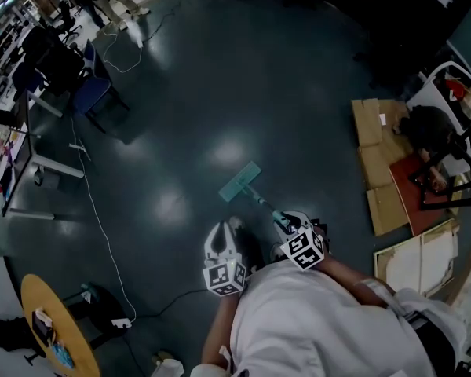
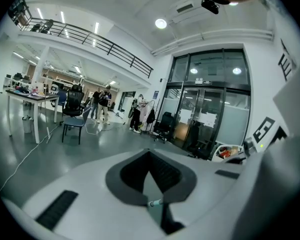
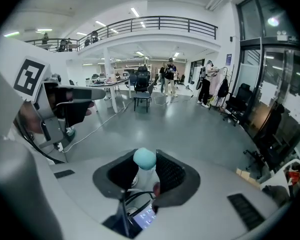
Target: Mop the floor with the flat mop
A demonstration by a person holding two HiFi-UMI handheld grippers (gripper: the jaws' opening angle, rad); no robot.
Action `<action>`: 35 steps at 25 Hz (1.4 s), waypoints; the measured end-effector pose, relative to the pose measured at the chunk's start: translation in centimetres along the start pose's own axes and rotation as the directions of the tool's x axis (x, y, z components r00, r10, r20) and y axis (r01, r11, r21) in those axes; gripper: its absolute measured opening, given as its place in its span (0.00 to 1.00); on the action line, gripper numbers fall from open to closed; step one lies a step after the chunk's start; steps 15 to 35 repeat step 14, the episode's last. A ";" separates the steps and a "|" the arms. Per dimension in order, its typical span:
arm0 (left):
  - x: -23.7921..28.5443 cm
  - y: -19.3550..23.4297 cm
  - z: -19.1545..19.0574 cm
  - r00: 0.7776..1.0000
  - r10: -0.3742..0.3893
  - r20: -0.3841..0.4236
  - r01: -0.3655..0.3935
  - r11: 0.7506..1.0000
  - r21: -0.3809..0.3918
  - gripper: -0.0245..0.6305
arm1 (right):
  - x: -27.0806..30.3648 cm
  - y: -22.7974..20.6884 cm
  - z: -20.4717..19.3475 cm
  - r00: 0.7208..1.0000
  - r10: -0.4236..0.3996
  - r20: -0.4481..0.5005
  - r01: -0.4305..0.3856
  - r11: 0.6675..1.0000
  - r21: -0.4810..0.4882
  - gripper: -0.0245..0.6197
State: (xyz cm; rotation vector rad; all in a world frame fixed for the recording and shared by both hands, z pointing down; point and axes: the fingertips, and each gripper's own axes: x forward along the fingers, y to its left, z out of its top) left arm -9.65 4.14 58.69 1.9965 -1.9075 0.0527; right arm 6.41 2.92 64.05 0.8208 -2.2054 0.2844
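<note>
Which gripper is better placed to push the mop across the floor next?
Right: the right gripper clamps the teal end of the mop handle; the left gripper is shut on nothing.

glossy dark floor (image 1: 220,93), glass doors (image 2: 210,99)

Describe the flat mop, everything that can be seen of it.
The flat mop has a teal rectangular head that lies flat on the dark, glossy floor. A slim handle slants from the middle of the head back up to the right gripper. Its fingers are closed on the handle's rounded teal end. Nothing else is seen touching the mop.
</note>
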 end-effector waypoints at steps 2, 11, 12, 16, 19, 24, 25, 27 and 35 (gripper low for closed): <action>-0.3 0.2 0.2 1.000 0.006 0.009 -0.006 1.000 -0.004 0.04 | 0.1 0.2 0.0 1.000 0.004 -0.002 -0.004 1.000 0.000 0.21; -0.3 -0.2 0.5 1.000 -0.011 0.012 0.011 1.000 0.015 0.05 | 0.1 0.6 -0.1 1.000 0.013 -0.003 -0.013 1.000 -0.007 0.21; -0.3 -0.2 0.5 1.000 -0.012 0.011 0.012 1.000 0.016 0.05 | 0.1 0.7 -0.1 1.000 0.014 -0.002 -0.014 1.000 -0.008 0.21; -0.3 -0.4 0.4 1.000 -0.014 0.008 0.014 1.000 0.019 0.04 | 0.1 0.7 -0.1 1.000 0.016 0.001 -0.016 1.000 -0.009 0.21; -0.3 -0.4 0.4 1.000 -0.014 0.008 0.014 1.000 0.019 0.04 | 0.1 0.7 -0.1 1.000 0.016 0.001 -0.016 1.000 -0.009 0.21; -0.3 -0.4 0.4 1.000 -0.014 0.008 0.014 1.000 0.019 0.04 | 0.1 0.7 -0.1 1.000 0.016 0.001 -0.016 1.000 -0.009 0.21; -0.3 -0.4 0.4 1.000 -0.014 0.008 0.014 1.000 0.019 0.04 | 0.1 0.7 -0.1 1.000 0.016 0.001 -0.016 1.000 -0.009 0.21; -0.3 -0.4 0.4 1.000 -0.014 0.008 0.014 1.000 0.019 0.04 | 0.1 0.7 -0.1 1.000 0.016 0.001 -0.016 1.000 -0.009 0.21; -0.3 -0.4 0.4 1.000 -0.014 0.008 0.014 1.000 0.019 0.04 | 0.1 0.7 -0.1 1.000 0.016 0.001 -0.016 1.000 -0.009 0.21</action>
